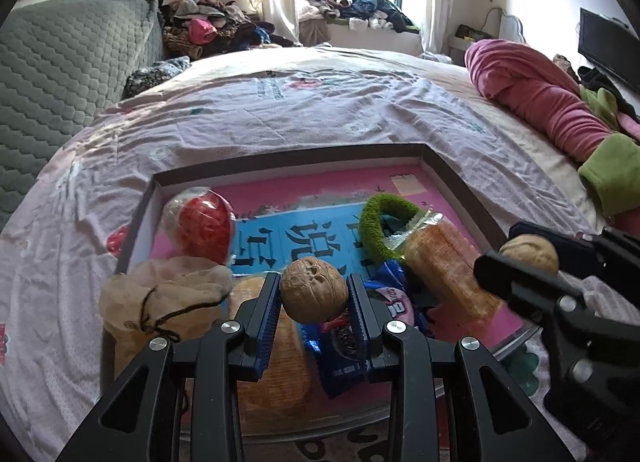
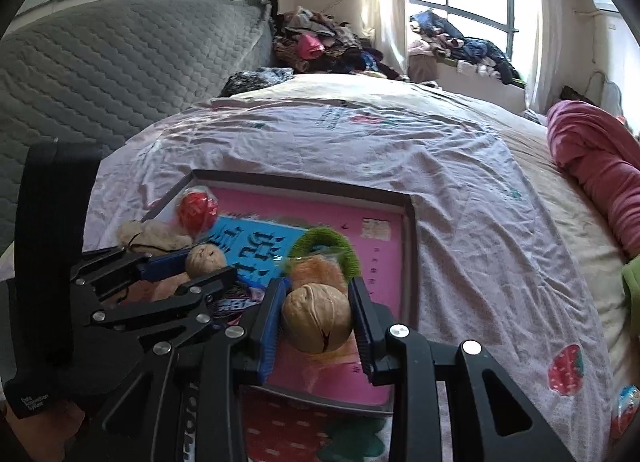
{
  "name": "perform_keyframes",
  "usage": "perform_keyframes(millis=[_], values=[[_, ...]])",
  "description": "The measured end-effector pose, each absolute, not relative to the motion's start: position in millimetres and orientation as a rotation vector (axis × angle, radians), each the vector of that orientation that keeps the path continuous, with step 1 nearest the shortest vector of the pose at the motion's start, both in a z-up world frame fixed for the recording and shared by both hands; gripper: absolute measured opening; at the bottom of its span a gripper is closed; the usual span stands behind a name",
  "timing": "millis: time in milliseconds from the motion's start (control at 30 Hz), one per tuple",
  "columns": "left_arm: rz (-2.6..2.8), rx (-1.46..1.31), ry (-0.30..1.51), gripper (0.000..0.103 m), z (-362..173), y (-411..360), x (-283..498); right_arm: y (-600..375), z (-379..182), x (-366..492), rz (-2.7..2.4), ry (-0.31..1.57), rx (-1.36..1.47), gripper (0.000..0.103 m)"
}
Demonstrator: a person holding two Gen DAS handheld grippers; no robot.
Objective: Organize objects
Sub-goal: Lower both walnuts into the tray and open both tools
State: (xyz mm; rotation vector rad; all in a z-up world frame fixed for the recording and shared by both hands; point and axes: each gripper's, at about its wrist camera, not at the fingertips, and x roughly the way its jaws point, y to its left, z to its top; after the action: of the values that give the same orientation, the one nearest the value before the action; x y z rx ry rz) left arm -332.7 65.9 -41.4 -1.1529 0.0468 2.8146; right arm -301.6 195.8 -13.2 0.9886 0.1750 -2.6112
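My left gripper is shut on a walnut, held over the near part of a shallow grey box lying on the bed. My right gripper is shut on a second walnut, above the box's near right part. Each gripper shows in the other view: the right gripper with its walnut at the right, the left gripper with its walnut at the left. The box holds a pink and blue book, a red ball in clear wrap, a green fuzzy ring, an orange snack pack, a blue snack pack and a beige cloth pouch.
The box rests on a pale pink sheet. A rolled pink and green blanket lies at the right. A grey quilted headboard stands on the left, and clothes are piled at the back under the window.
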Motion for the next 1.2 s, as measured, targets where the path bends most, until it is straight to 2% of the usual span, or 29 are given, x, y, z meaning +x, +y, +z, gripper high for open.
perform_keyframes(millis=[600, 1200], values=[[2.842, -1.149, 0.057, 0.034, -51, 55, -335, 178, -41, -310, -2.555, 0.219, 1.026, 0.033], [2.853, -1.140, 0.090, 0.035, -52, 59, -334, 179, -43, -313, -2.557, 0.259, 1.033, 0.033]])
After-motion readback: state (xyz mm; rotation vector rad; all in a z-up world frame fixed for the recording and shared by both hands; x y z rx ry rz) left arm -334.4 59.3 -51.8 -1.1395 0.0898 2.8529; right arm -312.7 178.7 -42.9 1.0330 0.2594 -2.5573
